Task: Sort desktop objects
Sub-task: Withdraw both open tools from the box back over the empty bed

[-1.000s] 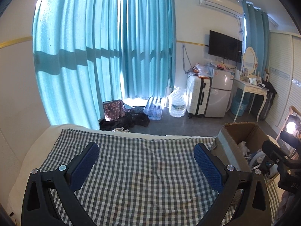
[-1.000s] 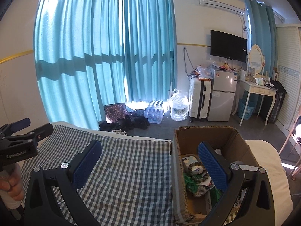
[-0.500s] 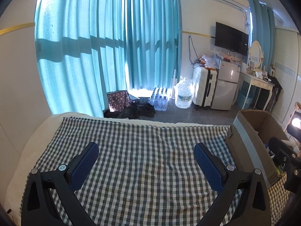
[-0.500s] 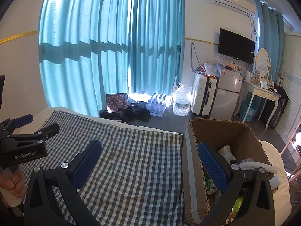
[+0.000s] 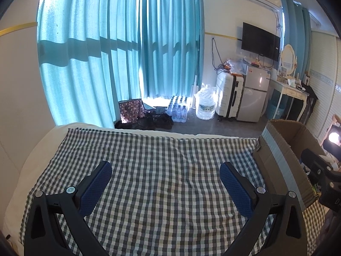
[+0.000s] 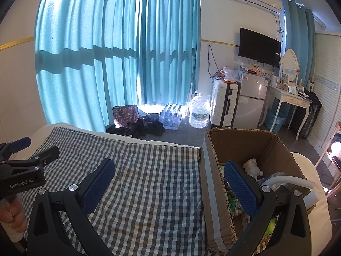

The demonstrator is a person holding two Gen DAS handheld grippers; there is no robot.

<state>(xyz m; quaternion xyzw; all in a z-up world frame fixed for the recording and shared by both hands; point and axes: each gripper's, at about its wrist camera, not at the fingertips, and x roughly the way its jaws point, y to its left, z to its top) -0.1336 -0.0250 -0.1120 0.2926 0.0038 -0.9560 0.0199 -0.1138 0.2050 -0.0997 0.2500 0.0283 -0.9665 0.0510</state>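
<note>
A brown cardboard box (image 6: 215, 170) stands at the right end of the checked cloth (image 6: 149, 181), holding several items: a white figurine (image 6: 252, 166), a white tube (image 6: 289, 181) and green packaging. My right gripper (image 6: 170, 183) hangs open over the box's left wall, one pad over the cloth, the other over the box's inside. My left gripper (image 5: 166, 183) is open and empty above the bare cloth (image 5: 162, 160), with the box (image 5: 283, 155) to its right. Each gripper shows at the edge of the other's view.
The cloth covers a white padded surface (image 5: 42, 149) that ends ahead of me. Beyond lie a floor with water bottles (image 5: 179, 111), a large jug (image 5: 205, 106), a suitcase (image 5: 229, 96), a small fridge (image 5: 255, 96) and teal curtains (image 5: 119, 53). A hand (image 6: 10, 217) holds the left gripper.
Both views have pulled back and tilted, so more cloth shows in front of each gripper. The box sits further right in the left view. Both grippers stayed open.
</note>
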